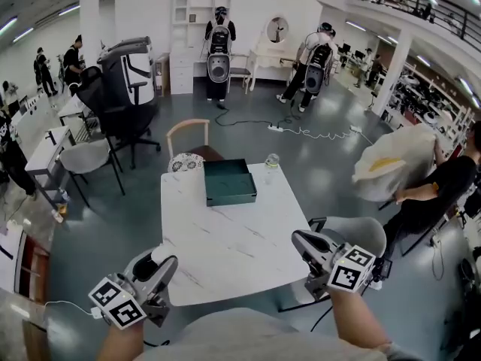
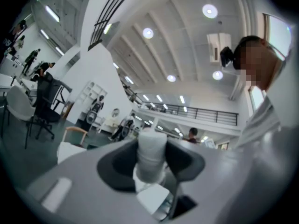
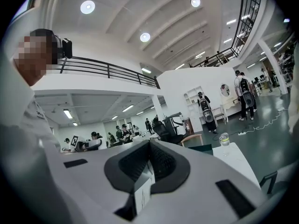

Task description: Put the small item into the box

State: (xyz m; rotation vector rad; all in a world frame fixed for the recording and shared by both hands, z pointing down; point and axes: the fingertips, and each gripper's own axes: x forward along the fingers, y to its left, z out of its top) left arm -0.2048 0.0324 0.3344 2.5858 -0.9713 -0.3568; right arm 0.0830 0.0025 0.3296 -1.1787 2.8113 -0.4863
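At the head view's lower left, the left gripper (image 1: pixel 161 263) is clamped on a small white cylindrical item (image 2: pixel 151 154). At lower right, the right gripper (image 1: pixel 302 241) is clenched with nothing in it. Farther off, at frame centre, the dark green open box (image 1: pixel 229 180) sits on the far side of the white marble-patterned table (image 1: pixel 225 254).

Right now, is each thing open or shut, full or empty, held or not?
left hand-held gripper: shut on the small white item.
small white item: held, not yet in the box.
right hand-held gripper: shut, empty.
green box: open, looks empty, on the table.
bottle: upright beside the box.
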